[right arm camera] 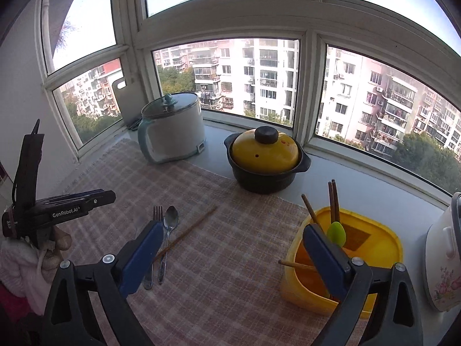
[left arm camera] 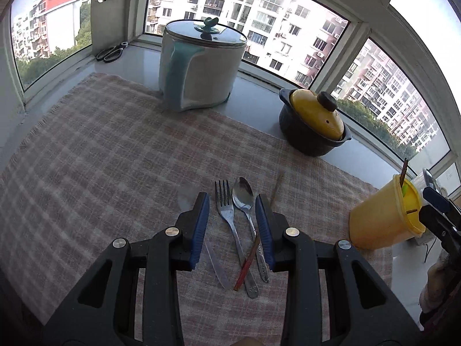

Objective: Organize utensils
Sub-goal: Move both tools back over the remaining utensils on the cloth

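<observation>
A checked cloth covers most of the worktop below the bay window. At its far edge stands a white electric pot with a glass lid, and to the right of it a black clay pot with a yellow lid.

The left gripper hangs over the near middle of the cloth with its jaws apart and nothing between the pads. The right gripper is also spread wide and empty; its right finger stands in front of the yellow utensil holder, which sits at the right edge of the cloth.

In the holder stand brown chopsticks and a green spoon.

On the cloth, in the left wrist view, the fork and the metal spoon lie side by side, tines and bowl pointing away, directly in the gap between the left jaws. A single chopstick lies slantwise across their handles, passing behind the right-hand finger. A table knife lies just left of the fork, partly hidden by the left-hand finger.
</observation>
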Action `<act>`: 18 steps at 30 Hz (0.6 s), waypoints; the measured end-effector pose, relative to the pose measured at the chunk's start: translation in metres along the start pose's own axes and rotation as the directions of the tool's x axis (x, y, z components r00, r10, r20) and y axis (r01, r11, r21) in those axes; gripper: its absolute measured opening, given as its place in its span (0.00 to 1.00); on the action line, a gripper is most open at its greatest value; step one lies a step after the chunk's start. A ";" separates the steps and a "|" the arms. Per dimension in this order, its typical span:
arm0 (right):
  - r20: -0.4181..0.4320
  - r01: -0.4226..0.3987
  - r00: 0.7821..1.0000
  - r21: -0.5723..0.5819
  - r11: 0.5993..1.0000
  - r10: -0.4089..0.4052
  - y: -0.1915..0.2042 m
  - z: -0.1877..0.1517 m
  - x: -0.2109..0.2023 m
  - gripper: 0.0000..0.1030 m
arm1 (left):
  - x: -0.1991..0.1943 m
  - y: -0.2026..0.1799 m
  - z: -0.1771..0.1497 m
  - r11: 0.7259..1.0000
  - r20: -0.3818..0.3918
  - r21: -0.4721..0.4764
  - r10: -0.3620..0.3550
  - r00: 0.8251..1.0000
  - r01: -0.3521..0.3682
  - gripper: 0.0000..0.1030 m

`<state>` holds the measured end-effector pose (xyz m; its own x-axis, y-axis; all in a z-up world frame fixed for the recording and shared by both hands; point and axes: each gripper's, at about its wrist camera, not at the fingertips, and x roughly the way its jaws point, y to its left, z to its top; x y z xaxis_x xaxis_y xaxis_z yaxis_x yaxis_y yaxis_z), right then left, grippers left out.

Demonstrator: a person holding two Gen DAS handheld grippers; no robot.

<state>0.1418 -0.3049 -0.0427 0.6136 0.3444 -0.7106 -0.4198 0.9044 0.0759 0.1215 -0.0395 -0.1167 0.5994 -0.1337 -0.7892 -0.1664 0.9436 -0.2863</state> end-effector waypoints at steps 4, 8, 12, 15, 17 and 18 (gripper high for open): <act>-0.070 -0.060 0.996 -0.012 0.998 0.059 0.016 0.002 0.027 0.87 | 0.019 0.018 -0.010 0.999 -0.073 -0.040 -0.006 0.997 0.003 0.32; -0.160 -0.100 0.981 0.039 0.994 0.105 0.023 0.002 0.062 0.78 | 0.039 0.033 -0.018 0.995 -0.134 -0.098 -0.032 0.990 0.019 0.32; -0.231 -0.112 0.965 0.052 0.992 0.121 0.032 0.000 0.091 0.69 | 0.057 0.040 -0.022 0.993 -0.173 -0.120 -0.042 0.984 0.021 0.32; -0.252 -0.110 0.961 0.021 0.994 0.112 0.042 -0.002 0.103 0.68 | 0.068 0.046 -0.023 0.991 -0.192 -0.135 -0.049 0.980 0.023 0.32; -0.273 -0.127 0.953 0.022 0.992 0.128 0.046 -0.002 0.112 0.64 | 0.074 0.048 -0.023 0.989 -0.201 -0.147 -0.051 0.978 0.021 0.32; -0.285 -0.133 0.949 0.025 0.991 0.134 0.048 -0.002 0.116 0.61 | 0.077 0.049 -0.023 0.988 -0.205 -0.152 -0.053 0.977 0.021 0.31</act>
<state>0.1913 -0.2216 -0.1231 0.3353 0.3765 -0.8636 -0.4805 0.8569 0.1870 0.1411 -0.0101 -0.2040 0.4342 -0.2425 -0.8676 -0.2704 0.8836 -0.3823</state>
